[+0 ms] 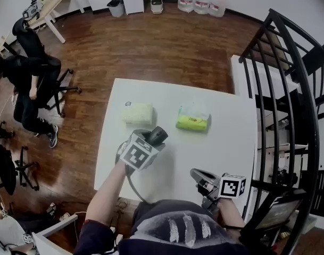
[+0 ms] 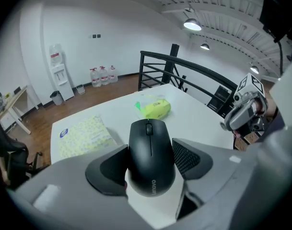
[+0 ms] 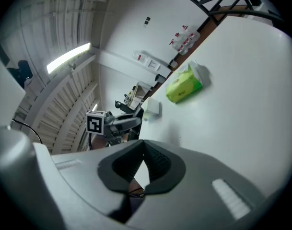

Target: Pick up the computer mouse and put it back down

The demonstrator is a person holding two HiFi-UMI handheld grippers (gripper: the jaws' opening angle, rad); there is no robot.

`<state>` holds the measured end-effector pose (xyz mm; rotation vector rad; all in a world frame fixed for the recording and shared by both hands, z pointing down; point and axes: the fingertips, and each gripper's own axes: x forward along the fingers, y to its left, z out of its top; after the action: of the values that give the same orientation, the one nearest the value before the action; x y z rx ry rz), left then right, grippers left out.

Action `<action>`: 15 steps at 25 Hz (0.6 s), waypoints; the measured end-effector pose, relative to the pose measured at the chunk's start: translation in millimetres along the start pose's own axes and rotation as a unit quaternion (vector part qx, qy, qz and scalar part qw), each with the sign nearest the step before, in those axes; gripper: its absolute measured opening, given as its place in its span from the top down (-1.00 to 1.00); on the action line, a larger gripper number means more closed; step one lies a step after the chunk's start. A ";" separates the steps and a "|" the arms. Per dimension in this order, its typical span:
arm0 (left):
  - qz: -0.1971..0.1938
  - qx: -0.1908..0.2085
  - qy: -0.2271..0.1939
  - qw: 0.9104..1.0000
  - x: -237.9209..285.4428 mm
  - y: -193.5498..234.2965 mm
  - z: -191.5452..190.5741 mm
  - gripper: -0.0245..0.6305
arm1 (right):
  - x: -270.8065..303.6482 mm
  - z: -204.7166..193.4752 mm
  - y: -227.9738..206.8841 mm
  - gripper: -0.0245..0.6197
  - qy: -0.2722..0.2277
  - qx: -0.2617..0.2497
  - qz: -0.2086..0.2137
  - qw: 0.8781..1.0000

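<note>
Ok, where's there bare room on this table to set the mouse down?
Widest bare patch: the near middle and right of the table, bordered by the green pack, the right edge and the right tool. A bare strip also runs behind both packs along the far edge. Tightest on the left, around the yellow pack and the mouse.

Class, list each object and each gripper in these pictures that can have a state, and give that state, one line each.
computer mouse: gripped by its sides, buttons up; whether it touches the table cannot be told.
left gripper: shut on the computer mouse.
right gripper: shut, nothing between its jaws.
green tissue pack: lying on the table, untouched.
yellow tissue pack: lying flat on the table, untouched.
</note>
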<state>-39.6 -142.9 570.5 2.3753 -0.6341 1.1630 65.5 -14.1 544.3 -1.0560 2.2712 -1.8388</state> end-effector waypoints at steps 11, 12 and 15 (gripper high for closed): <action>-0.006 -0.016 0.037 0.999 44.3 9.6 -10.2 -0.01 | 2.8 7.1 -5.9 0.91 -0.004 0.009 -0.001 1.000; -0.006 -0.017 0.040 0.999 48.7 10.5 -11.3 -0.01 | 2.4 7.6 -7.2 0.91 -0.004 0.010 -0.002 1.000; -0.005 -0.021 0.046 0.999 62.0 13.6 -15.5 -0.01 | 1.2 7.3 -12.1 0.91 -0.004 0.013 -0.008 1.000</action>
<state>-22.9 -158.7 631.7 2.2740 -0.6080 1.2348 73.5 -21.8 553.2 -1.0799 2.2345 -1.8624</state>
